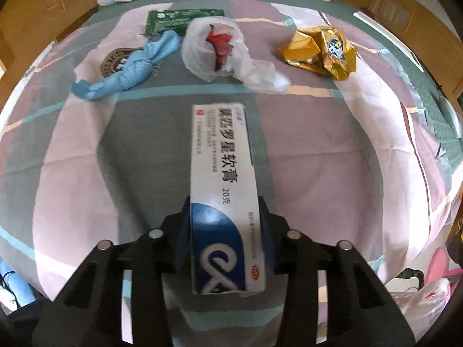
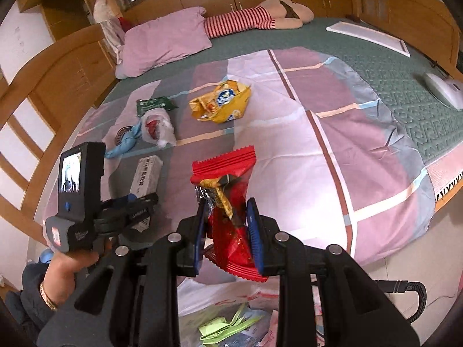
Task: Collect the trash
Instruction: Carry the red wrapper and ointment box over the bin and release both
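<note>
Left gripper (image 1: pixel 224 228) has its blue pads closed on one ointment box (image 1: pixel 222 190), gripped by the long sides near the blue end; box is white on top with black Chinese print, blue block with a white swirl at the near end, and its far end reaches out over the bedsheet (image 1: pixel 318 150). Can't tell whether that far end touches the sheet. Right gripper (image 2: pixel 227 222) is clamped narrow on one red wrapper (image 2: pixel 231 202): crinkled red foil, serrated seal at both ends, a gold and dark torn patch mid-body, held up off the bed. Below it, at the bottom of the right wrist view, one white plastic bag (image 2: pixel 231 297) lies open with green paper scraps (image 2: pixel 225 326) inside. Still lying on the sheet, count five: one crumpled yellow snack bag (image 1: pixel 321 52), one white plastic bag with red scrap (image 1: pixel 220 49) inside, one twisted blue rag (image 1: pixel 130 69), one green flat packet (image 1: pixel 173 20), one round brown disc (image 1: pixel 114 62) partly under the rag. Rag and the white bag lie just beside each other, green packet right behind them, yellow bag well apart to the right. One pink pillow (image 2: pixel 165 43) and one striped plush doll (image 2: pixel 254 20) at the head of the bed. One hand (image 2: pixel 66 271) grips the left tool's handle.
</note>
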Demonstrator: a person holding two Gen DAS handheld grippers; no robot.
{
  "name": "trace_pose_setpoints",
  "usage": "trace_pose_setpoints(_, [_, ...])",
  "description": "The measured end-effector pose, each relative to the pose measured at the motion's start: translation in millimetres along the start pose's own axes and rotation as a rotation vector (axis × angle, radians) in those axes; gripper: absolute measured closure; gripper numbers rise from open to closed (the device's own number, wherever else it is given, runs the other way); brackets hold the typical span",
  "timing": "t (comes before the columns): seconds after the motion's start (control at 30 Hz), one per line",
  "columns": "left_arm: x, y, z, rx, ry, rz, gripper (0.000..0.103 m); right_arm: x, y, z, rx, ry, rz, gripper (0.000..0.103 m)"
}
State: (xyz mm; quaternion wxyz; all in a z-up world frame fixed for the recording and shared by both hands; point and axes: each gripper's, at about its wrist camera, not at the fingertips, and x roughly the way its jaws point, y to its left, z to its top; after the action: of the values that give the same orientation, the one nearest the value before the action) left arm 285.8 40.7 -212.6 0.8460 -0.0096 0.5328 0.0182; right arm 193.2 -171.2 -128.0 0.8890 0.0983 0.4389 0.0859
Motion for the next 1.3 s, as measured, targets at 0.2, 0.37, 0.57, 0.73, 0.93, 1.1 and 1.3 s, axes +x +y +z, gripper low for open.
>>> trace_pose_setpoints(0.2, [-28, 7, -3, 0.006, -0.132, 0.040, 0.061, -6, 12, -9, -0.026, -0.003, 0.000, 0.075])
trace_pose_setpoints(0.37, [-65, 7, -16, 0.048, -0.287, 0.087, 0.061, -13, 17, -13, -0.031, -0.014, -0.001, 0.075])
trace_pose_setpoints(0.57, [-98, 10, -34, 0.053, -0.412, 0.122, 0.061, -17, 21, -17, -0.035, -0.026, -0.009, 0.075])
trace_pose_setpoints(0.73, [-104, 24, -35, -0.009, -0.409, 0.110, 0.061, -16, 27, -18, -0.040, -0.018, 0.002, 0.075])
trace_pose_setpoints(0.93, [-106, 26, -38, -0.026, -0.421, 0.099, 0.061, -23, 37, -19, -0.064, -0.039, 0.003, 0.075])
trace_pose_setpoints(1.1, [-112, 27, -44, -0.035, -0.443, 0.094, 0.061, -35, 42, -22, -0.078, -0.054, 0.012, 0.075])
trace_pose_setpoints(1.3, [-132, 31, -61, -0.095, -0.450, 0.053, 0.061, -60, 40, -29, -0.100, -0.093, 0.018, 0.075])
